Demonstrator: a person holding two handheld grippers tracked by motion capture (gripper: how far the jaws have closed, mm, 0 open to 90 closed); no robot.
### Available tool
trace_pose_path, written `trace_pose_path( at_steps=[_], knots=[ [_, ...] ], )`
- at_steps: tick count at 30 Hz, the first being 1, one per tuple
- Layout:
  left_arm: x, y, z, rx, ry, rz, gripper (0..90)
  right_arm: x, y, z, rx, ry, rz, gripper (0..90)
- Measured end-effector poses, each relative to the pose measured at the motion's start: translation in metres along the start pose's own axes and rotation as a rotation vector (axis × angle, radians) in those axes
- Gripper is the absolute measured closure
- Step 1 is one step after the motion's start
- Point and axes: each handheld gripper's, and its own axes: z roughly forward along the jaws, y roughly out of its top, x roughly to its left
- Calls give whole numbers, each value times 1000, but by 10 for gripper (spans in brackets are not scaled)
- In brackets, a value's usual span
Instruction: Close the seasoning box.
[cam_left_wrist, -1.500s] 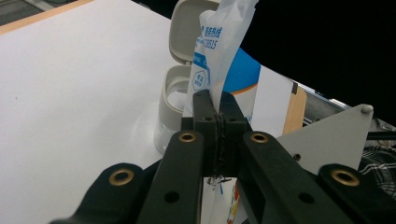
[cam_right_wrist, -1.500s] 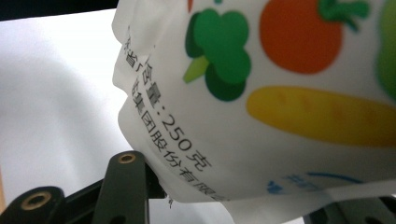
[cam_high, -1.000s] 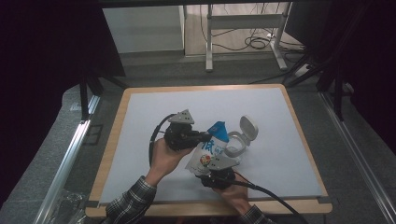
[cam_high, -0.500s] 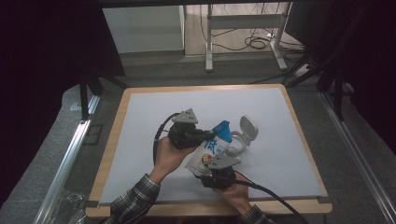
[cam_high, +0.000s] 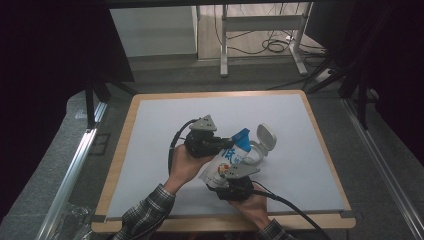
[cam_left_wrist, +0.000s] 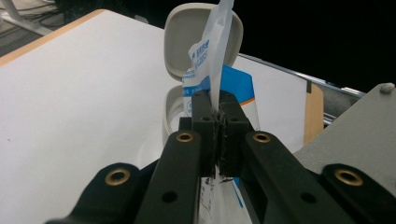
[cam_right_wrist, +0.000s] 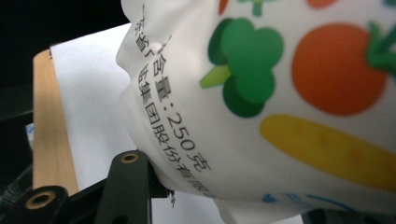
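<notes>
A white and blue pouch (cam_high: 226, 161) printed with vegetables is held tilted above the white mat, blue top end toward a small white container (cam_high: 254, 156) whose hinged lid (cam_high: 266, 137) stands open. My left gripper (cam_high: 220, 145) is shut on the pouch's thin upper edge; in the left gripper view the jaws (cam_left_wrist: 215, 116) pinch that edge of the pouch (cam_left_wrist: 212, 51), with the container lid (cam_left_wrist: 187, 32) just behind. My right gripper (cam_high: 232, 182) is shut on the pouch's lower end. In the right gripper view the pouch (cam_right_wrist: 280, 93) bulges over the gripper (cam_right_wrist: 224, 200).
The white mat (cam_high: 150, 125) covers a wood-edged table (cam_high: 320, 135), with open room on its left and far side. A metal rail (cam_high: 75, 165) runs past the left edge. A desk frame (cam_high: 260, 30) and cables (cam_high: 275, 45) stand on the floor beyond.
Both grippers and the pouch have shifted slightly right, bringing the pouch's blue top closer to the open container. Both grips are unchanged.
</notes>
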Motion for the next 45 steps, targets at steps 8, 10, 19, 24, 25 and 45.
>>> trace_pose_path(
  at_steps=[8,10,19,24,25,45],
  knots=[
    [1,2,6,19,5,3,878,-1,0,-1,12,34,24,536],
    [1,3,7,21,7,3,879,-1,1,-1,14,36,28,538],
    [3,6,13,30,5,-8,880,-1,2,-3,7,48,25,554],
    [4,7,15,30,5,-10,880,-2,3,-3,8,53,29,556],
    [4,7,15,31,4,-11,880,-2,3,-3,7,52,29,556],
    [6,12,24,39,2,-9,880,-3,6,-7,-9,80,50,561]
  ],
)
